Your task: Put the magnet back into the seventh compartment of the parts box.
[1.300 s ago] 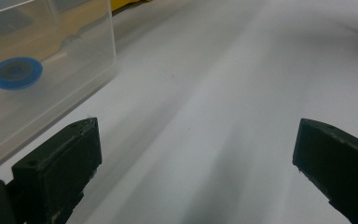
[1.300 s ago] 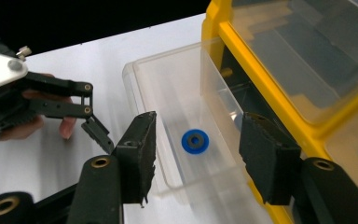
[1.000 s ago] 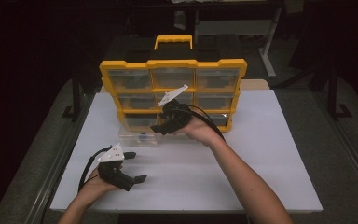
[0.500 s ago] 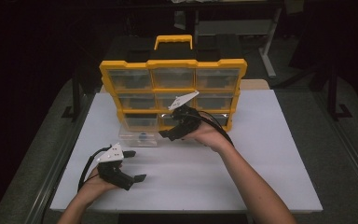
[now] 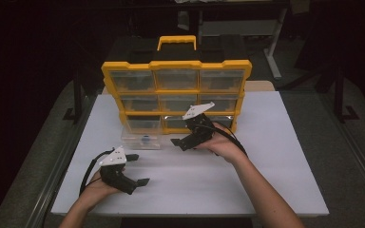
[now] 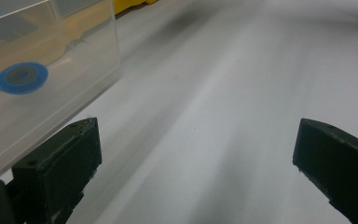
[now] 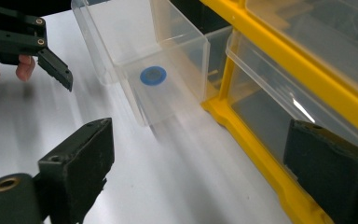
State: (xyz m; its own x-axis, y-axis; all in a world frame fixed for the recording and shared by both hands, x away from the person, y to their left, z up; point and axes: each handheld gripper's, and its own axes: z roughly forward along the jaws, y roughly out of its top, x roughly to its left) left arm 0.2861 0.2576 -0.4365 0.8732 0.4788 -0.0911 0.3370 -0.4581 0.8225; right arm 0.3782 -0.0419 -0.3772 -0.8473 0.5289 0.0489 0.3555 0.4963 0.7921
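1. The white table has bare surface along its left edge, its near edge and its whole right half; the floor beyond every edge is dark.
2. The left gripper rests low on the near-left part of the table, held by the person's left hand; its jaws stand wide apart with nothing between them, and the left gripper view shows only bare white surface in the gap.
3. One clear drawer is pulled out of the bottom-left slot and sits on the table just in front of the cabinet, far of the left gripper and apart from it. One blue disc lies on its floor.
4. The yellow drawer cabinet stands upright at the far middle of the table, three rows of three slots, with one yellow handle on top. What the other drawers hold is too dim to tell.
5. The right gripper hovers just right of the pulled-out drawer and close to the cabinet's bottom row, jaws spread and empty. The right hand hides its rear part.
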